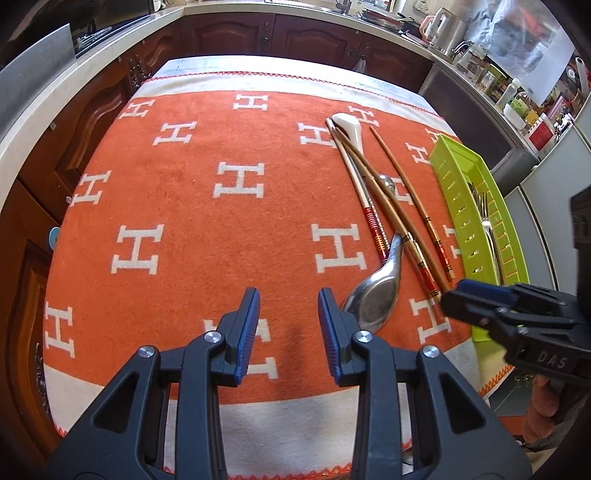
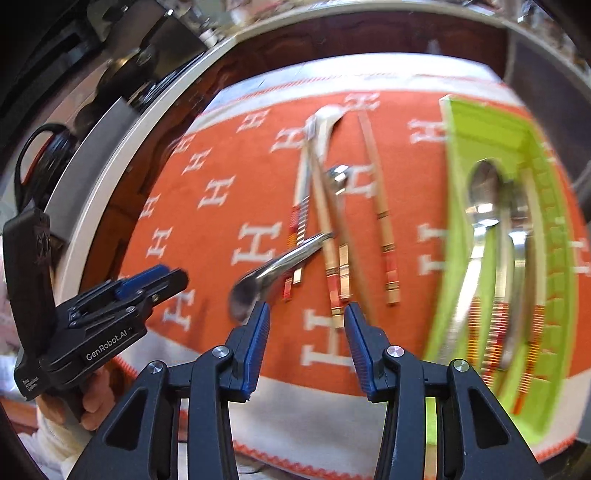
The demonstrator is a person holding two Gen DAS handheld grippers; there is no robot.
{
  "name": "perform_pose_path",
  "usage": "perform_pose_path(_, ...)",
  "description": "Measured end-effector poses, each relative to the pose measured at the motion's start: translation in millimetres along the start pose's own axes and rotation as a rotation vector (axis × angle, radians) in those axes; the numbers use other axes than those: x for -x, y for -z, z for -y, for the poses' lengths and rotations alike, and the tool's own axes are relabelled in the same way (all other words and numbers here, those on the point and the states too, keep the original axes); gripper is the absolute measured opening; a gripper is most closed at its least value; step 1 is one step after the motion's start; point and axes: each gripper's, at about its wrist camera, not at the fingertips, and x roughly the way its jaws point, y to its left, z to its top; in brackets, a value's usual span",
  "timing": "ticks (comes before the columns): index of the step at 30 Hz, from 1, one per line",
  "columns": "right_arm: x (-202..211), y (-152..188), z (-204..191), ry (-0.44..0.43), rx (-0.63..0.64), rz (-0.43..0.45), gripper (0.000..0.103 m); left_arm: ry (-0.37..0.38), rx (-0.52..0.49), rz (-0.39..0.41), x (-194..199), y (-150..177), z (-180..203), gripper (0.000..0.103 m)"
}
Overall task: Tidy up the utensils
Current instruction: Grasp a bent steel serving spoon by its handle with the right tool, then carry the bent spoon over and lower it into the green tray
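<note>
Several chopsticks (image 1: pixel 384 206) with red-banded ends lie on the orange H-patterned cloth (image 1: pixel 207 206), over a white ceramic spoon (image 1: pixel 349 127) and a small metal spoon (image 1: pixel 388 182). A large metal spoon (image 1: pixel 375 295) lies nearest me. A green slotted tray (image 1: pixel 458 184) at the right holds a fork, spoons and chopsticks (image 2: pixel 491 236). My left gripper (image 1: pixel 289 321) is open and empty, just left of the large spoon. My right gripper (image 2: pixel 306 332) is open and empty, above the chopstick ends (image 2: pixel 338 295); the right wrist view is blurred. The large spoon (image 2: pixel 266 277) shows there too.
The cloth covers a table ringed by dark wood cabinets (image 1: pixel 229 33) and a pale countertop (image 1: pixel 55 92). Bottles, jars and a kettle crowd the counter at the back right (image 1: pixel 491 74). A steel appliance (image 1: pixel 546 177) stands beside the tray.
</note>
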Motion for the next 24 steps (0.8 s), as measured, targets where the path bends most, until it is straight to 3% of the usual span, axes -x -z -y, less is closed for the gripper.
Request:
perform_pose_path(6,-30.2,-9.9,-14.0,-0.047,0.040,-0.029,0.042,-0.011,0.017,-0.011,-2.5,2.0,-9.6,0.029)
perform_pose_path(11,-52.9,-16.6,-21.3,-0.063,0.045,-0.065,0.033,-0.017,0.034,-0.010,-3.4,1.9,-17.7,0.029)
perform_pose_path(15,-61.0,-24.6,-22.2,-0.094,0.016,-0.056,0.030,-0.024,0.043,-0.015,-5.2,1.1,-22.5,0.030)
perform_pose_path(17,-65.7,-27.2,-24.4,-0.123,0.005,-0.064,0.021,-0.027,0.046,-0.017,-6.8,0.0,-24.4,0.030)
perform_pose_path(24,-71.8,-30.1,-41.1,-0.165,0.028,-0.060,0.011,-0.030,0.053,-0.019,-9.3,-1.8,-28.0,0.030)
